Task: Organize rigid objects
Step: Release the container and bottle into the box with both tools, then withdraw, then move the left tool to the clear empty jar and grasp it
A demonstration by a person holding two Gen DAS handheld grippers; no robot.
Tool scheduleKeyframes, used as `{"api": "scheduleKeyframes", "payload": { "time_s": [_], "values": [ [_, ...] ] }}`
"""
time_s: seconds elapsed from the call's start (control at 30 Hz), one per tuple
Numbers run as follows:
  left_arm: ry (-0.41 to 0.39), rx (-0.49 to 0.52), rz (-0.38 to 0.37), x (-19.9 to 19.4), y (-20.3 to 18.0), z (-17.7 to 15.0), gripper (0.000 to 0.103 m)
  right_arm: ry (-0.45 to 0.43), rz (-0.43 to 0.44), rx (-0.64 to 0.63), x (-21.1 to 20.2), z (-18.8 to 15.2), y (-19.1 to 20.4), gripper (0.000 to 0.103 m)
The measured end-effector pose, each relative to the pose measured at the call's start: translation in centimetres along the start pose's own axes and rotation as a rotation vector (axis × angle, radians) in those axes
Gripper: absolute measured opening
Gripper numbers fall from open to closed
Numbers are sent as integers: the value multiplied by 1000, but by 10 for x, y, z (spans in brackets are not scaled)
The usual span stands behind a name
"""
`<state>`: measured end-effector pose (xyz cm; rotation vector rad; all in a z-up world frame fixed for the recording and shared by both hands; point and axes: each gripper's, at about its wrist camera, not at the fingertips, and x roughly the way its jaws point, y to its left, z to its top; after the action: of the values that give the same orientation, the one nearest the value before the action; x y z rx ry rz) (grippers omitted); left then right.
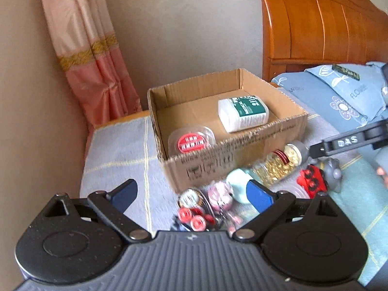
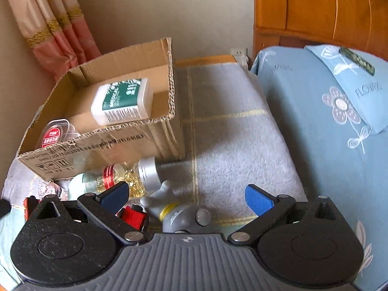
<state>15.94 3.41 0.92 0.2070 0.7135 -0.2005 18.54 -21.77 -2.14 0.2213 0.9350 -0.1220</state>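
Lettering "DAS" on right tool [image 1: 344,141], "FLOWER" on pillow [image 2: 359,82], both tools spread wide, left tool [image 1: 191,194] empty

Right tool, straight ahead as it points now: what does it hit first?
Probably the grey toy figure, lying low between the open fingers of the right tool. If it passes above that, only the grey blanket lies ahead, with the cardboard box off to the left. Depth is unclear.

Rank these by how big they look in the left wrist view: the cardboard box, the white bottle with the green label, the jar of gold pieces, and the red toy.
1. cardboard box
2. white bottle
3. jar of gold pieces, close to the bottle, so that order is unsure
4. red toy
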Motion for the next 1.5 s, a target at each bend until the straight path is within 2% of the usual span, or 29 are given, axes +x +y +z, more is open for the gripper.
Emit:
{"api": "scheduleKeyframes", "payload": {
  "time_s": [0.17, 0.3, 0.4, 1.0, 1.17, 1.33, 1.5],
  "values": [
    [-2, -25, 32, -6, -6, -17, 96, 18, -18, 13, 11, -3, 3, 103],
    [16, -25, 8, -7, -12, -27, 96, -1, -41, 33, 16, -7, -2, 103],
    [25, -36, -12, -8, -14, -32, 96, -1, -8, 62, 14, -13, -9, 103],
    [21, -71, -11, -18, -4, -40, 96, -49, 92, -7, -50, -55, -42, 103],
    [21, -77, -9, -18, -3, -40, 96, -53, 104, -91, -61, -75, -47, 103],
    [19, -65, -19, -20, -6, -42, 96, -55, 93, -259, -65, -99, -44, 103],
    [27, -50, -18, -20, -13, -43, 96, 24, 90, -406, -44, -127, -30, 103]
  ]
}}
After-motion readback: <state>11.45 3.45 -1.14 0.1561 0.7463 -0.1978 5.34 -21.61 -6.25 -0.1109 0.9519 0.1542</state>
